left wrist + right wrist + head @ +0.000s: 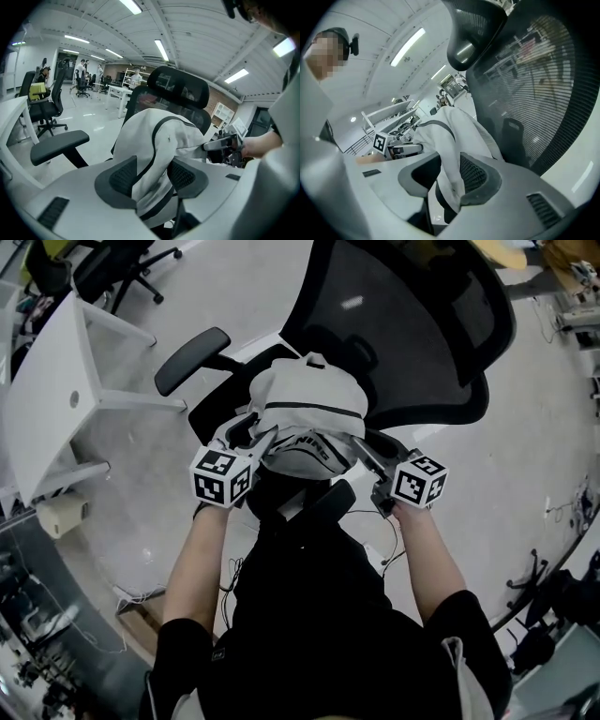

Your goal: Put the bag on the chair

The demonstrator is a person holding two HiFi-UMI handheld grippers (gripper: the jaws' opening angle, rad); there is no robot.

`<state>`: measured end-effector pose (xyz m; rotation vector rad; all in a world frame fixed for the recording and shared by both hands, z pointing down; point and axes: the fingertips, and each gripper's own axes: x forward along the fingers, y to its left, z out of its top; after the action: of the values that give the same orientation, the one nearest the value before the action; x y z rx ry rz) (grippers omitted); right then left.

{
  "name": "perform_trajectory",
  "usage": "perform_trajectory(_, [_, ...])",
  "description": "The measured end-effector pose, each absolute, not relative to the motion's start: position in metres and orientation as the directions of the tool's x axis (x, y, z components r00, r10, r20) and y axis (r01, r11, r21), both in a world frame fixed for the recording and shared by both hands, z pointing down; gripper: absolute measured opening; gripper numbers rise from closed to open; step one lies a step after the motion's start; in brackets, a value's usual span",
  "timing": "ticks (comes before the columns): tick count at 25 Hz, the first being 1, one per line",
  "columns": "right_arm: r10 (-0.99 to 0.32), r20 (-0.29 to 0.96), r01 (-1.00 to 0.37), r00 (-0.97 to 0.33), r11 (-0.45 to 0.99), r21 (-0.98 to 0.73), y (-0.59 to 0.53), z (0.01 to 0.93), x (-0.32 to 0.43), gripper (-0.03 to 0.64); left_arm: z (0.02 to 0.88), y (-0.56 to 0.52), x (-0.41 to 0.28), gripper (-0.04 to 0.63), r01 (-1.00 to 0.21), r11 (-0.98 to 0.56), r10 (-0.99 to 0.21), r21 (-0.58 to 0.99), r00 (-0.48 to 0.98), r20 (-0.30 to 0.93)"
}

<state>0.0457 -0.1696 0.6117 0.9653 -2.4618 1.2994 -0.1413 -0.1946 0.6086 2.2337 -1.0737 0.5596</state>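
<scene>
1. Black-clad torso (314,615) fills the bottom of the head view, cut off by the lower edge. Both forearms (202,559) reach out to the marker cubes (222,476).
2. Left tongs (251,432) meet the bag's (305,413) side, and the head view hides their tips against the fabric. In the left gripper view the pads stand wide apart. A fold of white cloth with a black strip hangs between them, loose, not pinched.
3. Right tongs (370,444) sit at the bag's other side, tips also lost against it from above. In the right gripper view the pads are spread wide, with a hanging fold of the bag between them. It brushes the right-hand pad but is not clamped.
4. White with black trim, the bag stands on the chair (412,324), just before the mesh backrest (394,352) and between both tongs.
5. Its bulk covers the seat, so where it rests cannot be seen.
6. One armrest (192,360) shows at the left; the other cannot be made out.
7. A white desk (56,381) at the left is cut by the frame.
8. People (84,70) far across the room are too small to make out.
</scene>
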Motion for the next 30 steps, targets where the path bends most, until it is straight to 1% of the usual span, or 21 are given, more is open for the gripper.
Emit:
perform_trajectory(2, [-0.456,0.445,-0.628,-0.771,0.423,-0.654,-0.165,0.602,0.043,0.141,0.598,-0.186,-0.146,0.211,-0.799,-0.519,-0.563,0.304,0.587,0.582])
perform_trajectory(4, [-0.477,0.405,-0.609,-0.78,0.43,-0.667,-0.164,0.584,0.04,0.141,0.579,-0.179,-0.148,0.224,-0.793,-0.536,-0.583,0.291,0.597,0.552])
perform_trajectory(7, [-0.516,0.332,-0.582,-0.79,0.458,-0.672,-0.167,0.55,0.037,0.141,0.553,-0.171,-0.153,0.224,-0.795,-0.55,-0.618,0.256,0.594,0.515])
perform_trajectory(10, [-0.526,0.294,-0.571,-0.798,0.504,-0.649,-0.169,0.524,0.027,0.141,0.534,-0.167,-0.162,0.216,-0.804,-0.543,-0.649,0.244,0.586,0.485])
perform_trajectory(13, [-0.531,0.26,-0.559,-0.807,0.543,-0.627,-0.169,0.5,0.013,0.126,0.518,-0.164,-0.17,0.168,-0.807,-0.529,-0.672,0.263,0.587,0.451])
perform_trajectory(16, [-0.524,0.241,-0.546,-0.817,0.566,-0.618,-0.16,0.488,-0.002,0.12,0.512,-0.155,-0.177,0.145,-0.813,-0.518,-0.681,0.267,0.581,0.447])
perform_trajectory(20, [-0.529,0.224,-0.534,-0.819,0.557,-0.635,-0.15,0.489,-0.013,0.108,0.504,-0.147,-0.191,0.05,-0.836,-0.49,-0.717,0.248,0.548,0.43])
perform_trajectory(23, [-0.537,0.217,-0.535,-0.816,0.556,-0.636,-0.144,0.488,-0.018,0.096,0.494,-0.14,-0.199,0.03,-0.84,-0.487,-0.732,0.239,0.541,0.414])
perform_trajectory(30, [-0.472,0.153,-0.459,-0.868,0.649,-0.607,-0.122,0.466,-0.054,0.087,0.468,-0.117,-0.216,0.029,-0.813,-0.497,-0.74,0.304,0.58,0.341])
